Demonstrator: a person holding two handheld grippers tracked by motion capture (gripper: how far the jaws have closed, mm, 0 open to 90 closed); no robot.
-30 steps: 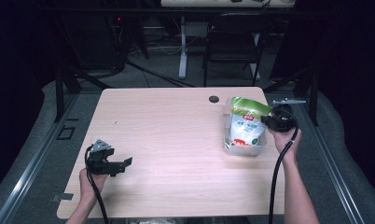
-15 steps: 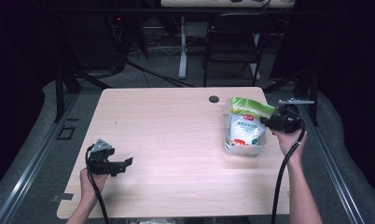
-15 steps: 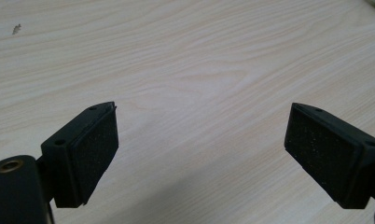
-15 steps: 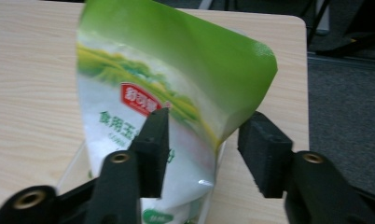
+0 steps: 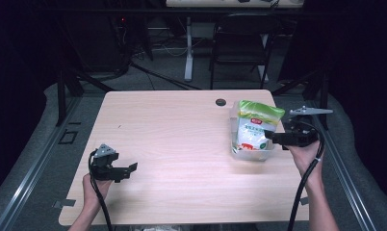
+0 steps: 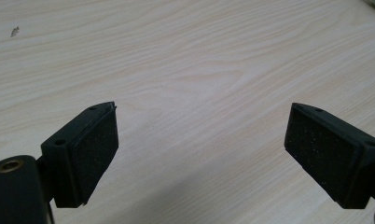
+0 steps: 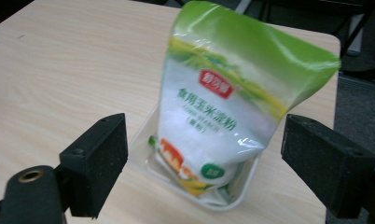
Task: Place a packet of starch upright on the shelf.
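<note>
— Start from the high view. What is on the worktop (image 5: 182,139)?

— A pale wood surface. Near its far right corner a clear plastic tray (image 5: 249,153) holds a standing pouch (image 5: 256,126) — green at the top, white below. A small dark round spot (image 5: 221,102) sits in the wood just beyond the tray, to its left. The right tongs (image 5: 270,138), held in the person's right hand (image 5: 304,156), point leftward at the tray's right side, close to the pouch; I cannot tell from here whether they touch it. The left tongs (image 5: 130,169) are at the near left, well apart from the tray, held in the left hand (image 5: 93,187) low over bare wood. A dark chair (image 5: 242,45) stands on the floor beyond the worktop.

— And the left gripper view?

— The left tongs (image 6: 202,154) stand wide apart, both black pads bare, with nothing but wood grain between them.

— The right gripper view?

— The right tongs (image 7: 204,163) are spread wide too, gripping nothing. The pouch (image 7: 223,102) stands between and beyond the two jaws, leaning back a little, its base in the tray (image 7: 241,186). It carries a red label, printed characters and a slightly blurred picture near the bottom.
</note>
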